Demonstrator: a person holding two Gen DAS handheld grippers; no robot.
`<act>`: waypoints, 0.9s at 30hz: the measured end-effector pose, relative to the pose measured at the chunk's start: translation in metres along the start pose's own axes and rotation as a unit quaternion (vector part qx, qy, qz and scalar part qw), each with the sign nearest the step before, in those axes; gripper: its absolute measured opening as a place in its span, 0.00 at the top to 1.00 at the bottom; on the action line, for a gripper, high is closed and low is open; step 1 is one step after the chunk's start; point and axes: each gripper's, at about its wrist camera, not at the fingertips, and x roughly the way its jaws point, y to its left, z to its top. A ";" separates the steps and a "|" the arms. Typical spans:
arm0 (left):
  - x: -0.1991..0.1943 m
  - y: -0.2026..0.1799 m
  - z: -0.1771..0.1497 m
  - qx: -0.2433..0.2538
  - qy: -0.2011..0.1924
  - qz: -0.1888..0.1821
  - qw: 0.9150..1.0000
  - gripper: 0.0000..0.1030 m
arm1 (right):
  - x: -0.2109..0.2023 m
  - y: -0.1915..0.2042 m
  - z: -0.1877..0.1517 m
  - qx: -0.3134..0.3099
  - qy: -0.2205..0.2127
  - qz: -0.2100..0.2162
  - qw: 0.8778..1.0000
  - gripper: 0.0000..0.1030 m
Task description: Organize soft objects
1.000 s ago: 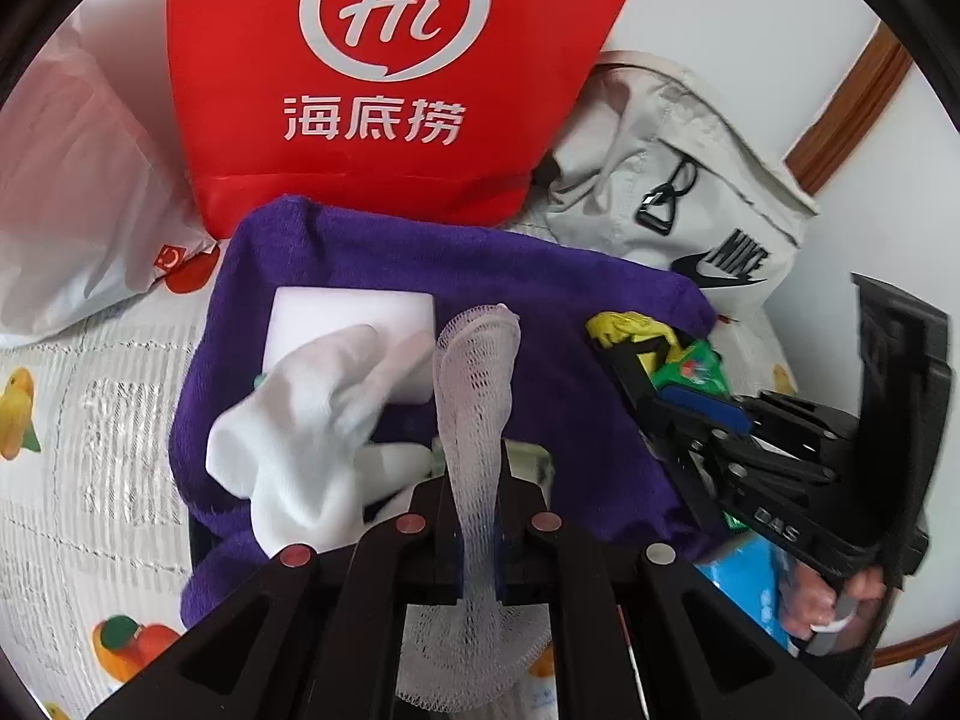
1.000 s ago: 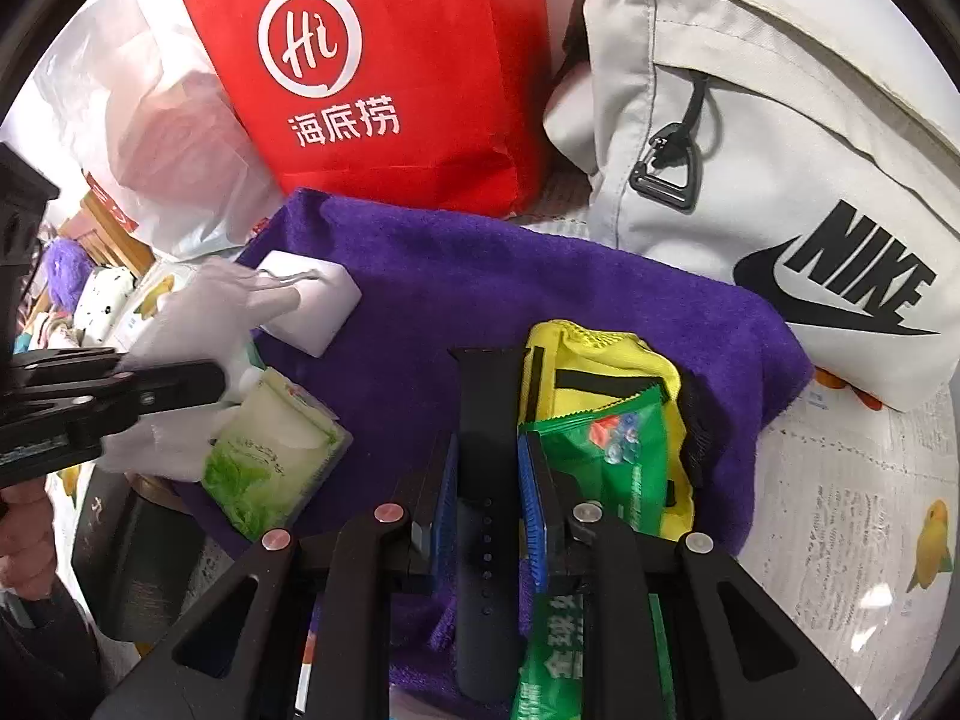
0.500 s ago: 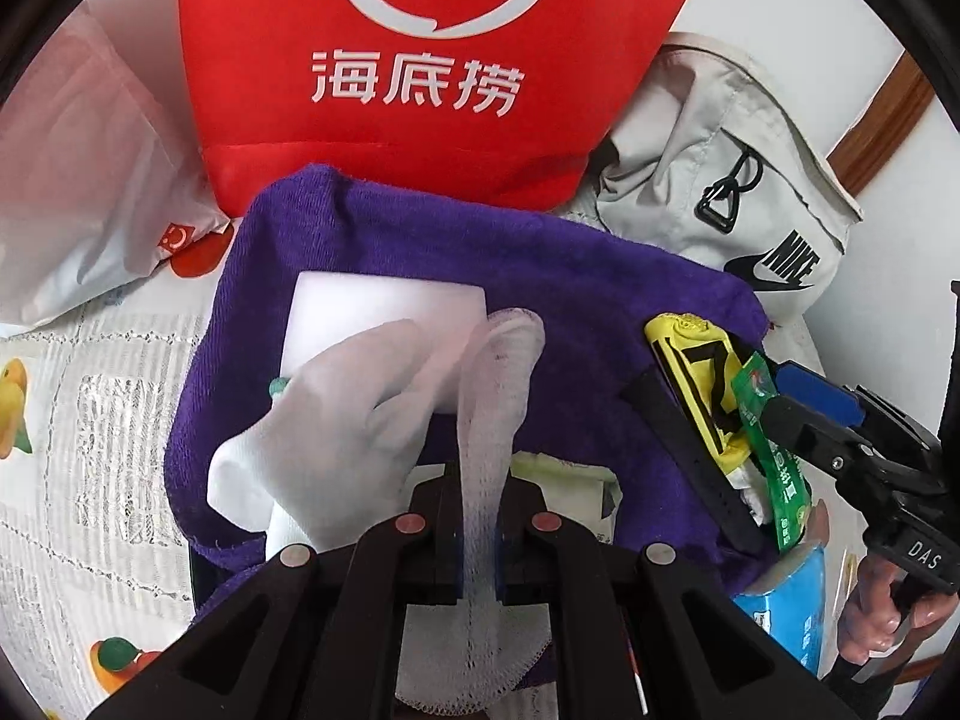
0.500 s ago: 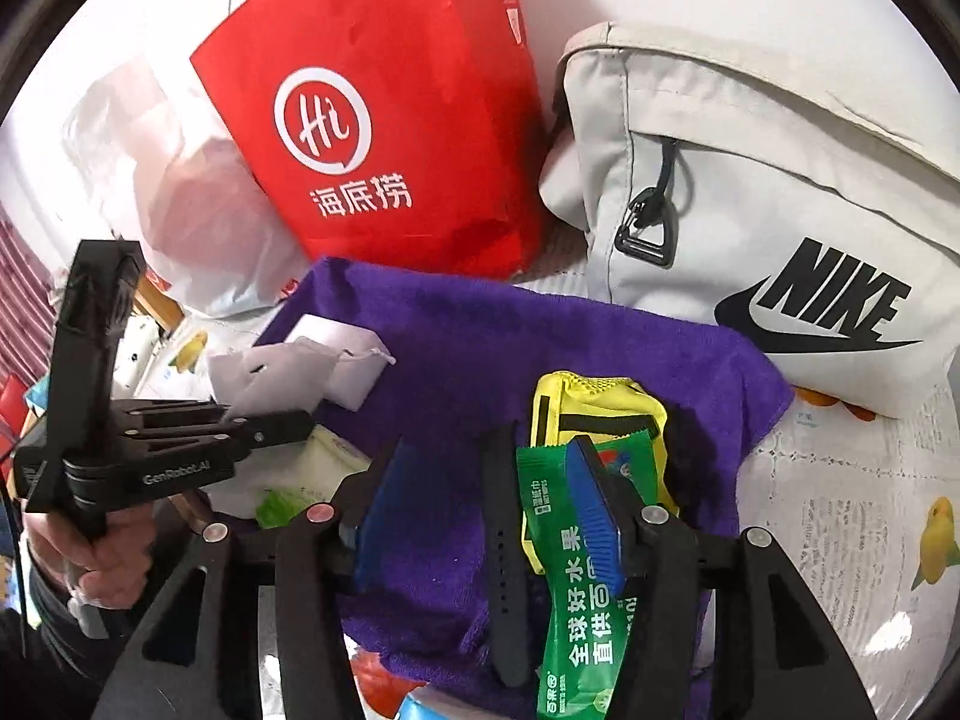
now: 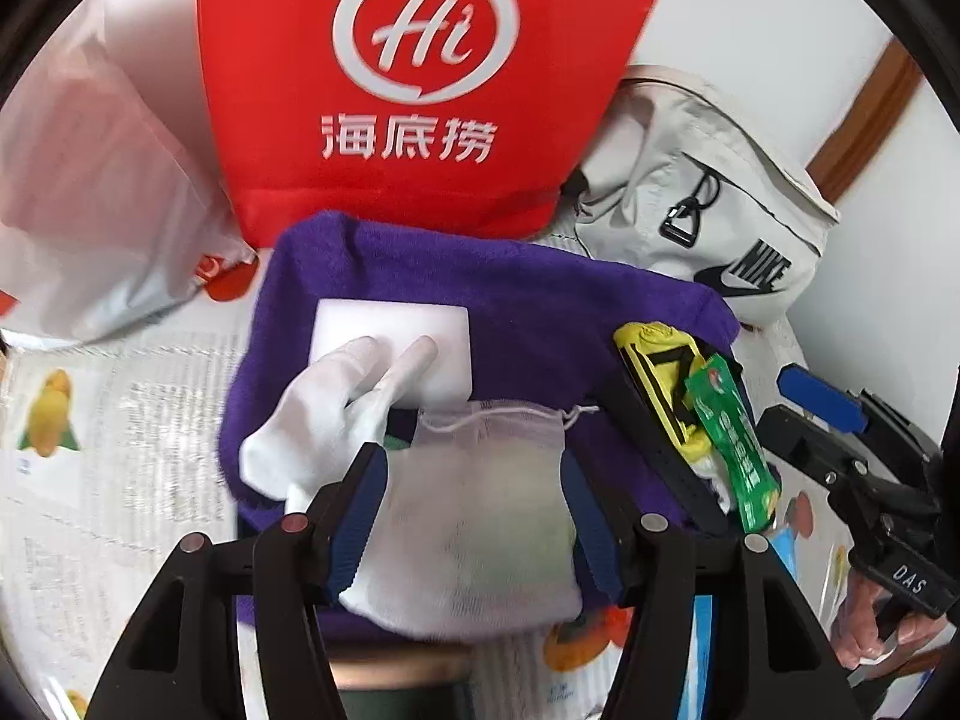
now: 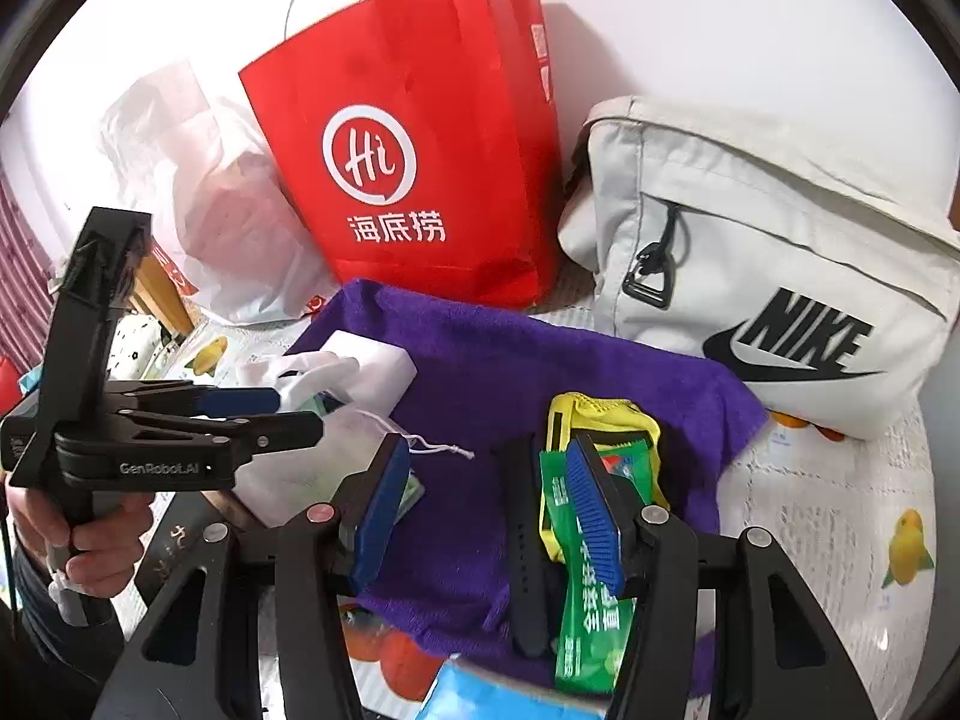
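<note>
A white mesh drawstring pouch (image 5: 480,516) lies spread flat on the purple towel (image 5: 510,300), between the fingers of my left gripper (image 5: 474,480). Those jaws are opening and the pads do not press on it. Just behind the pouch a white glove (image 5: 318,408) rests on a white sponge block (image 5: 390,324). My right gripper (image 6: 486,456) stands open above the towel's right side. A black watch strap (image 6: 525,540) lies loose between its fingers. A green packet (image 6: 585,618) and a yellow mesh item (image 6: 606,414) lie beside its right finger.
A red paper bag (image 6: 420,180) and a grey Nike bag (image 6: 780,276) stand behind the towel, and a translucent plastic bag (image 5: 90,210) at the left. A fruit-print cloth (image 6: 840,540) covers the table. A blue packet (image 6: 468,696) lies at the towel's near edge.
My left gripper has opened and let the mesh pouch drop flat onto the towel. My right gripper has opened off the black strap and risen a little.
</note>
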 end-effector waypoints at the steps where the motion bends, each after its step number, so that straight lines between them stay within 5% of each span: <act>1: -0.005 -0.001 -0.002 0.003 -0.002 0.004 1.000 0.44 | -0.005 0.001 -0.002 0.001 -0.001 0.000 1.000 0.47; 10: -0.064 -0.010 -0.037 0.005 -0.061 0.013 0.998 0.44 | -0.059 0.010 -0.041 0.018 -0.012 0.000 1.000 0.47; 16: -0.086 -0.020 -0.079 0.030 -0.039 0.024 0.999 0.44 | -0.093 0.028 -0.081 0.021 -0.013 0.006 1.000 0.47; 27: -0.110 -0.011 -0.167 0.006 -0.024 0.006 1.000 0.44 | -0.125 0.068 -0.164 0.010 0.004 -0.001 1.000 0.50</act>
